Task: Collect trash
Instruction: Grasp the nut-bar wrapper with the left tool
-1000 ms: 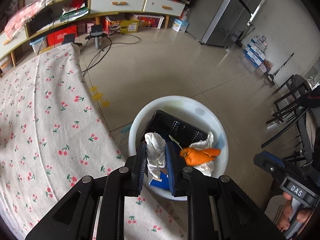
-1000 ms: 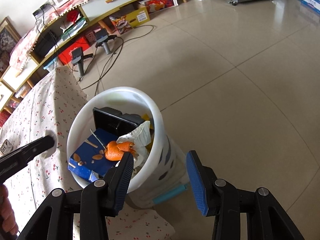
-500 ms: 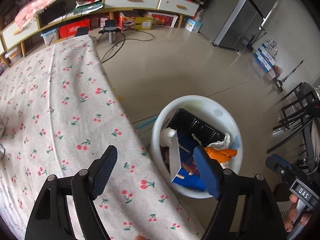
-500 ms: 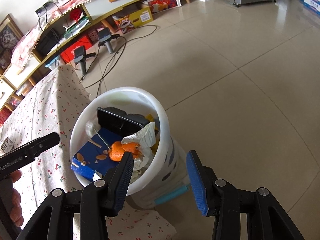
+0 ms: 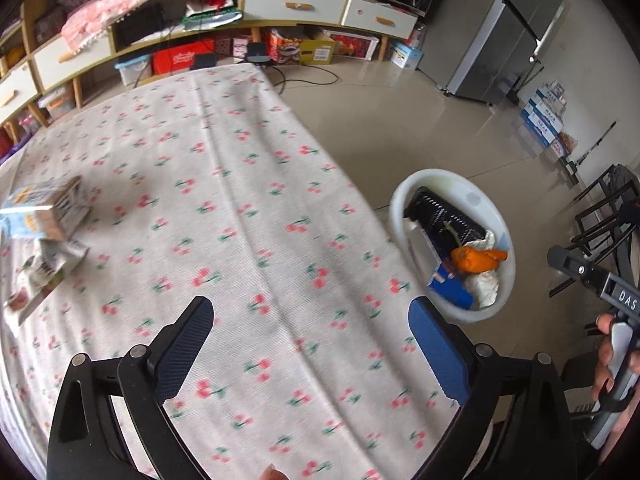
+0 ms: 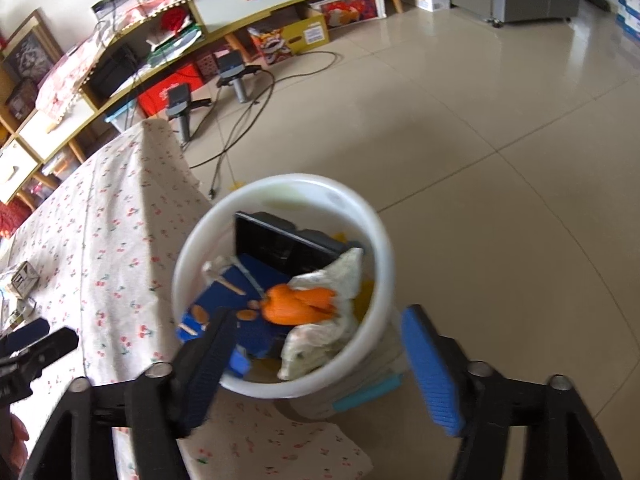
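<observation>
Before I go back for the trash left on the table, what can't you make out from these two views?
- Carton and wrappers, left wrist view: motion-blurred, print unreadable, partly cut off at the edge.
- Same items, right wrist view: too small at the far left.
- White bin: its bottom is hidden under the orange peel and tissue.

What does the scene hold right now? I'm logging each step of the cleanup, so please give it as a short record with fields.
left gripper: open, empty, above the cherry-print tablecloth
right gripper: open, empty, over the near rim of the bin
bin: white trash bin on the floor beside the table edge
in bin: orange peel, blue carton, black tray, crumpled white paper
left on table: small box and a wrapper, far left side
</observation>
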`<action>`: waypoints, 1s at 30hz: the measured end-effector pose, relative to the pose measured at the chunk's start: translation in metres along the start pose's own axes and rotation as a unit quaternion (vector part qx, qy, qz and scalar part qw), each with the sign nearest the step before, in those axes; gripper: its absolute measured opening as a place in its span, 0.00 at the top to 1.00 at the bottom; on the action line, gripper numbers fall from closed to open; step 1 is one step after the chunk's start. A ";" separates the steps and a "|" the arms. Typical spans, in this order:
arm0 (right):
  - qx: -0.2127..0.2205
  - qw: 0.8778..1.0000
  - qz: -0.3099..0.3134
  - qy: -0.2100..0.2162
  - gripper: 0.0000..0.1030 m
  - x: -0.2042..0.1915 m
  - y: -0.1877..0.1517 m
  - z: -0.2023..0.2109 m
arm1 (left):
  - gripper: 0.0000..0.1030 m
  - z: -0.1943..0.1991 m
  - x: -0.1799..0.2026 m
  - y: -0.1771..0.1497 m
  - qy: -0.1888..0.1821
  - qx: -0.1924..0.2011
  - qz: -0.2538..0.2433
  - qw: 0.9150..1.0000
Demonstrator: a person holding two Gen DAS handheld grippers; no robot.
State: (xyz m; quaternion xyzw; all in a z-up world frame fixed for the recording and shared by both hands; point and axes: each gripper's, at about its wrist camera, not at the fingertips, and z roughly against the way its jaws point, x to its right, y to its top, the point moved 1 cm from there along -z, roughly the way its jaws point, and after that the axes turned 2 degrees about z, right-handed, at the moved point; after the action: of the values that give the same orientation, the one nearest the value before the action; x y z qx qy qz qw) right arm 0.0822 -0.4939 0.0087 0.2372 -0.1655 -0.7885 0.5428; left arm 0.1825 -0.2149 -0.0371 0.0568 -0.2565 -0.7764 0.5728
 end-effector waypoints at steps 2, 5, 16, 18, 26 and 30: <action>-0.001 1.000 0.008 0.003 0.23 -0.011 0.001 -0.002 | 0.03 0.006 -0.015 -0.005 0.010 0.000 0.004 1.000; -0.005 1.000 0.022 0.002 0.21 -0.029 0.003 -0.007 | 0.03 0.017 -0.037 -0.013 0.021 0.001 0.013 1.000; -0.029 0.997 0.064 0.013 0.20 -0.094 0.001 -0.028 | 0.03 0.048 -0.119 -0.026 0.061 0.004 0.042 0.997; -0.031 0.997 0.073 0.014 0.20 -0.105 0.002 -0.032 | 0.03 0.051 -0.132 -0.021 0.064 0.004 0.046 0.997; -0.044 0.994 0.101 0.017 0.20 -0.146 0.006 -0.051 | 0.03 0.033 -0.182 0.006 0.063 -0.027 0.068 0.995; -0.050 0.993 0.108 0.018 0.20 -0.159 0.009 -0.060 | 0.04 0.017 -0.204 0.012 0.074 -0.027 0.081 0.994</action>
State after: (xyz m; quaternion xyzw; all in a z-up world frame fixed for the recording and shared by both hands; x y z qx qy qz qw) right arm 0.1701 -0.3489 -0.0058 0.2049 -0.1406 -0.7281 0.6389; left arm 0.2554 -0.0243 -0.0587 0.0772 -0.1964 -0.7278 0.6525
